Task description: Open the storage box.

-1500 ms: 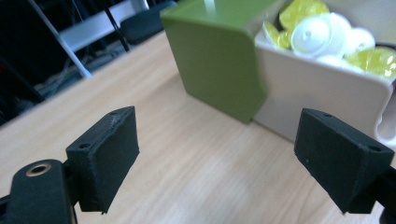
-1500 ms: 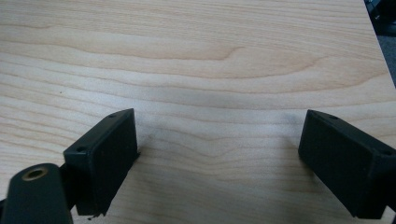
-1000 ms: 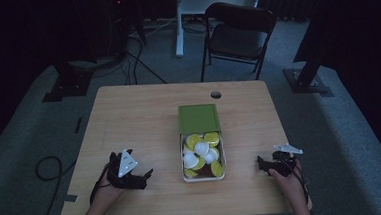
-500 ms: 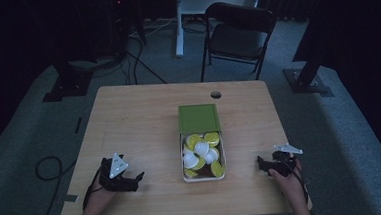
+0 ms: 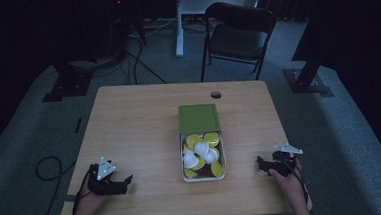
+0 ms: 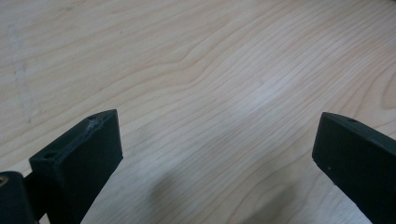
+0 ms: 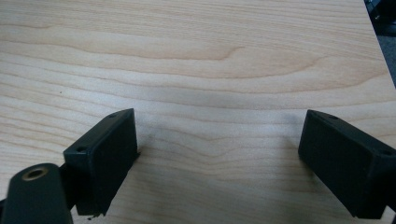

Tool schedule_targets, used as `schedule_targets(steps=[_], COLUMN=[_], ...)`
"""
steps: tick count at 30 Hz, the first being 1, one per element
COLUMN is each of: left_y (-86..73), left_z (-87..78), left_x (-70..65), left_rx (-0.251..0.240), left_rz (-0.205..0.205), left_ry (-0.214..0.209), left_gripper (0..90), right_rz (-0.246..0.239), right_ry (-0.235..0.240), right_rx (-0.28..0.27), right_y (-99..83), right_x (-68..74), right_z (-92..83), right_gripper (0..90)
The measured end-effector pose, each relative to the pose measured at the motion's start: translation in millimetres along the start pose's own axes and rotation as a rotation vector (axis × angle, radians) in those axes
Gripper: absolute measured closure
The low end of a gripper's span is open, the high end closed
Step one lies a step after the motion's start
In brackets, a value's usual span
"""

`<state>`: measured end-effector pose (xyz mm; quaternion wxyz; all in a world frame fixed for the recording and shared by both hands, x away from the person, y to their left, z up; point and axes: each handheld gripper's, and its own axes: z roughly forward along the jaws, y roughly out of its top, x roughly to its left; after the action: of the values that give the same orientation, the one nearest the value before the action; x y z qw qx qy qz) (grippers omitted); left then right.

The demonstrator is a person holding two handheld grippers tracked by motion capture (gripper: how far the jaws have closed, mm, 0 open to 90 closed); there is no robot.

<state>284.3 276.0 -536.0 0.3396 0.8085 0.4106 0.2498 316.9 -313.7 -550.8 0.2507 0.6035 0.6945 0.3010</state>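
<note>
At the lower left of the high view, the left gripper rests low on the table near its front edge, its fingers spread wide apart with nothing but bare wood between them in the left gripper view. It sits well apart from the box, which reads as a waiting pose rather than a reach. In the middle of the frame stands the box, its green lid slid back toward the far side so the yellow and white capsules lie exposed and open to either hand. At the lower right, the right gripper also lies by the front edge, fingers likewise held apart over empty wood. Compared with a second ago, the left gripper has drawn back toward the lower left corner, away from the box; the right gripper and box are unchanged.
</note>
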Motion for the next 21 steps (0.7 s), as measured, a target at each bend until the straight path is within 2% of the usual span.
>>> schedule_targets(steps=[4,10,12,15,17,20,21], left_y=[-3.1,-8.0,-9.7,-11.3,-11.6,-11.3,-11.1], left_z=[-1.2,-1.6,-1.2,0.4,2.0,2.0,3.2], left_x=[3.5,7.3,7.5,9.0,9.2,10.1,10.8], left_rx=[0.010,0.025,0.029,0.037,0.062,0.056,0.071], left_rz=[-0.016,-0.020,-0.019,-0.041,-0.045,-0.050,-0.054], left_ry=[0.005,0.012,0.026,0.012,0.010,0.010,0.003], left_gripper=[1.7,1.7,1.7,1.7,1.7,1.7,1.7], right_rz=[0.000,0.000,0.000,0.000,0.000,0.000,0.000], right_ry=[0.000,0.000,0.000,0.000,0.000,0.000,0.000], right_rx=[0.000,0.000,0.000,0.000,0.000,0.000,0.000], right_y=[0.0,0.0,0.0,0.0,0.0,0.0,0.0], right_x=[0.0,0.0,0.0,0.0,0.0,0.0,0.0], right_z=[0.0,0.0,0.0,0.0,0.0,0.0,0.0], right_gripper=[11.2,11.1,11.1,11.2,11.1,11.2,11.1])
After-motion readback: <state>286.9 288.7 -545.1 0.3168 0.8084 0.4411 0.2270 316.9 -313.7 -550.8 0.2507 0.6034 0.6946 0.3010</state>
